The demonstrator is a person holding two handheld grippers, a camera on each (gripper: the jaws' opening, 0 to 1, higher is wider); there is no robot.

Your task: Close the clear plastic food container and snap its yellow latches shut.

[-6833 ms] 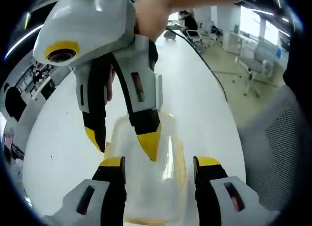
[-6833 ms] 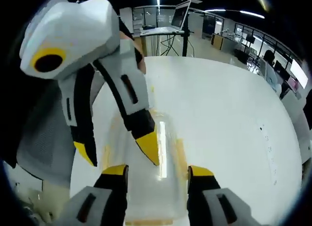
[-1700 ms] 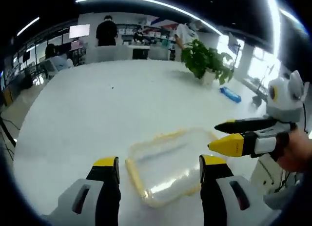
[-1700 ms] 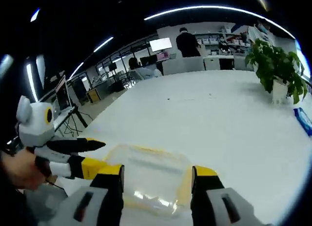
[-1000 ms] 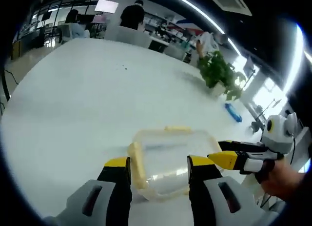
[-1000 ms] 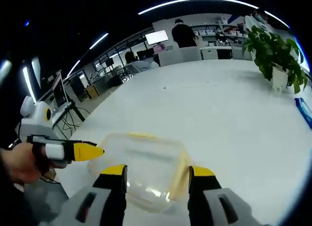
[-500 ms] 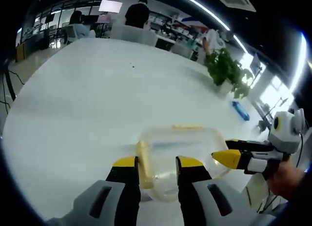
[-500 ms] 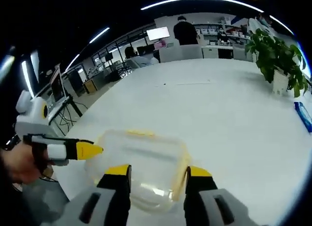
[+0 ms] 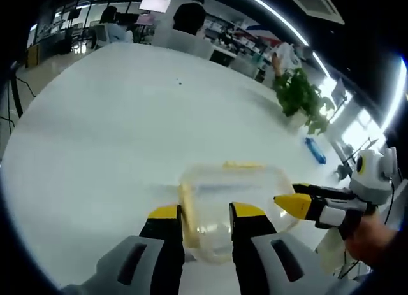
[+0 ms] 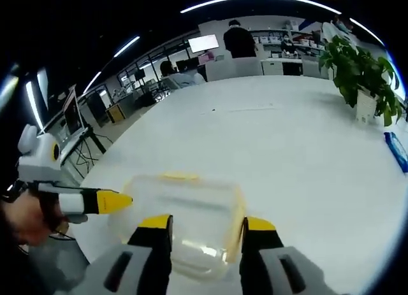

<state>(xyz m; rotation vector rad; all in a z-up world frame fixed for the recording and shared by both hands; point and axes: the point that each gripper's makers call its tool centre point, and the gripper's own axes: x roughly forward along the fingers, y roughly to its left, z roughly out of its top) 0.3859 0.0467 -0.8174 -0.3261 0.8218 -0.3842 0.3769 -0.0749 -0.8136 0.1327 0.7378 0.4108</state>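
A wide white counter (image 9: 95, 116) stretches away into an office, with a potted plant (image 9: 299, 97) and a small blue object (image 9: 314, 150) far off on it, well apart from the work. Near the counter's front edge sits the clear plastic container (image 9: 233, 196), lid on, with yellow latches along its sides.

In the left gripper view, the left gripper (image 9: 205, 213) has its yellow-tipped jaws drawn narrow around the latch (image 9: 187, 206) on the container's left end; whether they actually pinch it cannot be told. The right gripper (image 9: 294, 201) comes in from the right, tips nearly together beside the container's other end.

In the right gripper view, the right gripper (image 10: 203, 226) shows its jaws parted, framing the container's near end (image 10: 191, 244), with nothing held. The left gripper (image 10: 111, 201) points in from the left.

Risks, as a judgement: the light, empty container may slide or tip off the nearby edge if one side is pushed without the other bracing it. A latch pressed off-centre could slip from the smooth jaw tips, or close over a lid that is not fully seated.
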